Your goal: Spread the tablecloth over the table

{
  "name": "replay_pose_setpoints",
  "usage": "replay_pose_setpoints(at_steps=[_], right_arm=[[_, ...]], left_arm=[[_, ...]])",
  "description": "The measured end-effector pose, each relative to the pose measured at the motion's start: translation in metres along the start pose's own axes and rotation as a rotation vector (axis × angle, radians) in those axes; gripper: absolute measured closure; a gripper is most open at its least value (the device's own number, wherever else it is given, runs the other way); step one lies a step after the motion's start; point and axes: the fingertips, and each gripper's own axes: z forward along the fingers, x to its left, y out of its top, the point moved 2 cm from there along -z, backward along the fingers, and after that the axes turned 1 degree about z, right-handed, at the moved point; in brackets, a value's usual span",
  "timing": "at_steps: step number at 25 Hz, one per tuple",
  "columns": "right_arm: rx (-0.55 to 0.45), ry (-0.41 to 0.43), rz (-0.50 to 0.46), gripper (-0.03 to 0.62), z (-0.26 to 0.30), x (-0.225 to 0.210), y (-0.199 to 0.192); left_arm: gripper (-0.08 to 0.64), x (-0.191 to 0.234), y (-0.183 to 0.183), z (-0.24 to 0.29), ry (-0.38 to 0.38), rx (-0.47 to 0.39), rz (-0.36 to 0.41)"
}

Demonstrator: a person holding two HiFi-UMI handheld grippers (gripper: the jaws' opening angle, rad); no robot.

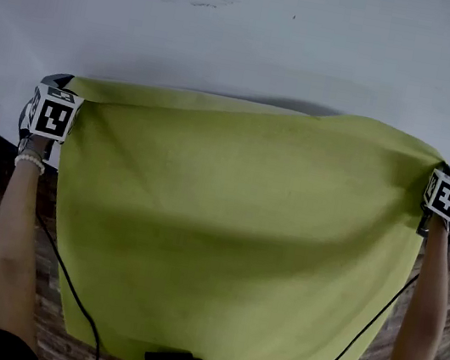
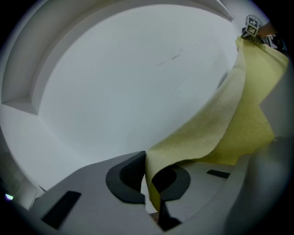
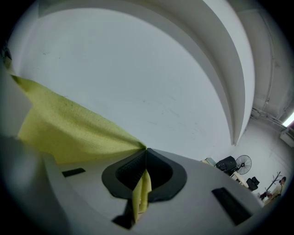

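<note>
Above the white table point(image 1: 259, 34), the yellow-green tablecloth point(image 1: 234, 228) hangs stretched, one corner pinched in the left gripper point(image 1: 54, 114), one in the right gripper point(image 1: 444, 196); uneven lowering would probably lay it skewed or creased.

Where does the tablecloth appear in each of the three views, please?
Head view: the tablecloth fills the centre, stretched between the left gripper and the right gripper.
Left gripper view: it runs from the shut jaws at bottom centre to the upper right.
Right gripper view: it runs from the shut jaws at bottom centre out to the left.
Shared landmark: the white table beyond the cloth.
</note>
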Motion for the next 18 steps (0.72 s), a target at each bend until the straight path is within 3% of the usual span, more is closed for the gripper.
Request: replay_pose_setpoints(at_steps=[4, 18], right_arm=[[-0.012, 0.003, -0.037, 0.558, 0.012, 0.007, 0.008], [0.107, 0.016, -0.200, 0.558, 0.066, 0.071, -0.054]], left_arm=[[0.549, -0.002, -0.004, 0.012, -0.012, 0.014, -0.040], [0.549, -0.075, -0.055, 0.093, -0.117, 0.151, 0.091]])
